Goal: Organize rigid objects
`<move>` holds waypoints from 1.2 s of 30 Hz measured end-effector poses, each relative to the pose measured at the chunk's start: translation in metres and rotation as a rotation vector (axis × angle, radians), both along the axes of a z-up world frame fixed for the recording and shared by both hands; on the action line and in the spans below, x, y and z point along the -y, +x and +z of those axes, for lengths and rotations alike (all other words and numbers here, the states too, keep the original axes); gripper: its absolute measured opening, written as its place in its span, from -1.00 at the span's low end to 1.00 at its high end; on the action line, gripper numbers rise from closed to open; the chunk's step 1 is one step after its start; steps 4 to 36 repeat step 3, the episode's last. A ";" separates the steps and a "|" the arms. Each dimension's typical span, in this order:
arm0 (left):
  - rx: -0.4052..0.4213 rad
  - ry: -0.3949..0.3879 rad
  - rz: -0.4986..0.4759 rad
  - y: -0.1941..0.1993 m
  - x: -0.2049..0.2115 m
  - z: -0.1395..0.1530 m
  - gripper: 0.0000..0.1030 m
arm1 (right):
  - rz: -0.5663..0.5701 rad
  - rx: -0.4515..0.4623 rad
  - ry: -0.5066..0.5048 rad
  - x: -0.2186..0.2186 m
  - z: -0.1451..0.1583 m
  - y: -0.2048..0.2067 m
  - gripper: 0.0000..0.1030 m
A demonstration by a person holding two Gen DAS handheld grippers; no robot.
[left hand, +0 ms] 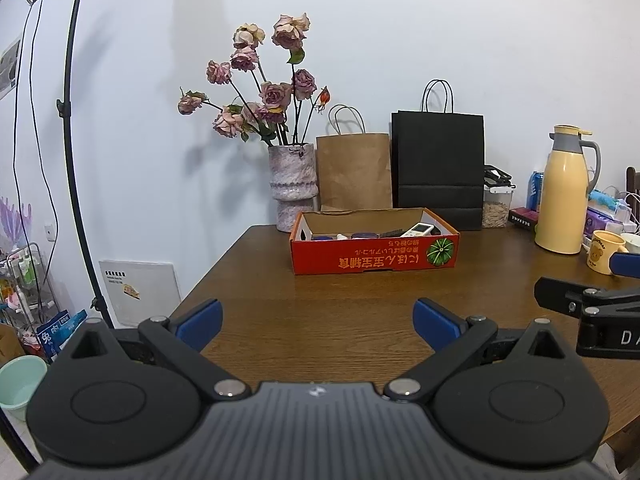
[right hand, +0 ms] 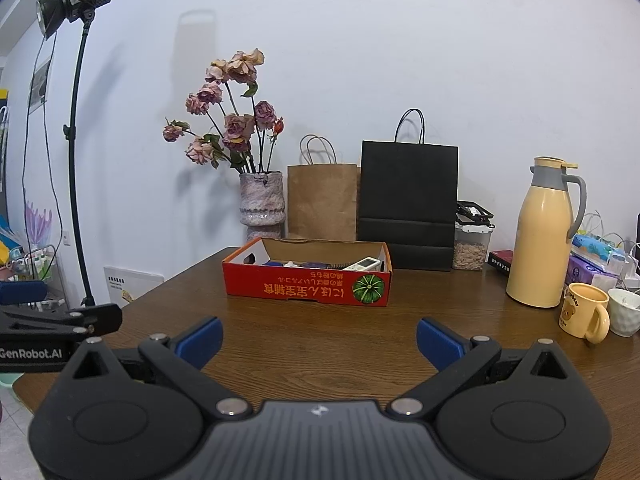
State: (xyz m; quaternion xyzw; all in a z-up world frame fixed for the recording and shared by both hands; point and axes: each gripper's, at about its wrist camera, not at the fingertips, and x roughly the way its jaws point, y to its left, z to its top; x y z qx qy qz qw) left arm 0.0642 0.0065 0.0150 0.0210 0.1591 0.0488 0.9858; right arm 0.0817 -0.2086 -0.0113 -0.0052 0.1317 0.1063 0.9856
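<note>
Tools level above table [left hand: 320, 280], side by side: left tool [left hand: 318, 322], right tool [right hand: 319, 340] both spread apart, empty.

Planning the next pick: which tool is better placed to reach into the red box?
Neither clearly. Both the left tool and the right tool are open, empty and facing the red box across bare table. Its white remote lies rightward, slightly favouring right.

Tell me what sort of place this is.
Probably a home dining or living room used for recording: a wooden table holds a vase of dried roses, a thermos and mugs, with a studio light beside it.
</note>
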 end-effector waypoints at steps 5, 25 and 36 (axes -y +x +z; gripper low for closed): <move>0.002 -0.005 -0.001 0.000 -0.001 0.000 1.00 | 0.000 0.001 0.000 0.000 0.000 0.000 1.00; 0.002 -0.005 -0.001 0.000 -0.001 0.000 1.00 | 0.000 0.001 0.000 0.000 0.000 0.000 1.00; 0.002 -0.005 -0.001 0.000 -0.001 0.000 1.00 | 0.000 0.001 0.000 0.000 0.000 0.000 1.00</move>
